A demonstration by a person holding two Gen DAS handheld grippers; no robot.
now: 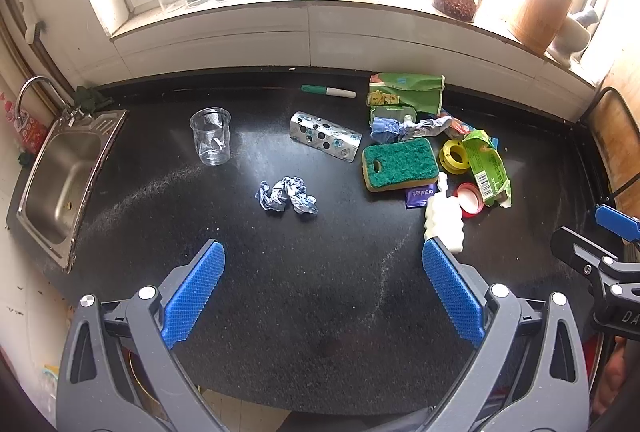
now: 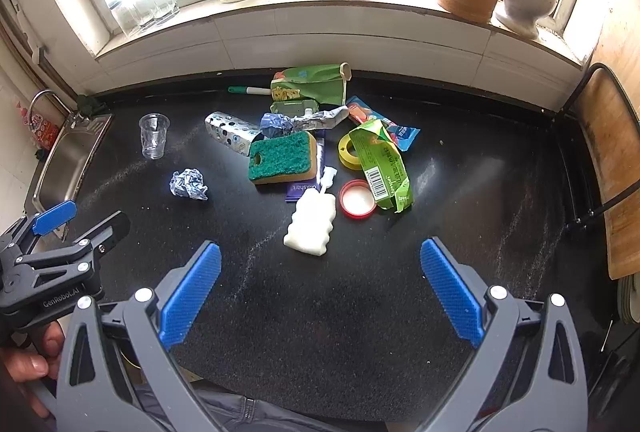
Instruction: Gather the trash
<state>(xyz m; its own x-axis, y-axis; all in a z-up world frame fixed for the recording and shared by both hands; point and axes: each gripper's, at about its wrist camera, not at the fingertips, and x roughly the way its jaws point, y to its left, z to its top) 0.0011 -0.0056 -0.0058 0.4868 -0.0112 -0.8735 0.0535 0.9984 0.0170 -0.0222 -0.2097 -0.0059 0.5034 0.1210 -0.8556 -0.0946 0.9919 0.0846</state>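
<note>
Currently I hold the left gripper (image 1: 323, 250) and right gripper (image 2: 320, 250) spread wide, empty, above the black counter (image 1: 304, 296); crumpled paper (image 1: 286, 195) lies ahead, beside the trash pile (image 2: 320, 148).

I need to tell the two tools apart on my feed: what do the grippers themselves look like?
Both look identical: the left gripper and right gripper have grey plastic linkage arms with silver rivets, and jaws faced with blue textured pads. In the right wrist view, the left gripper's black body carries white "GenRobot.AI" lettering. No cables or sleeves are visible.
</note>
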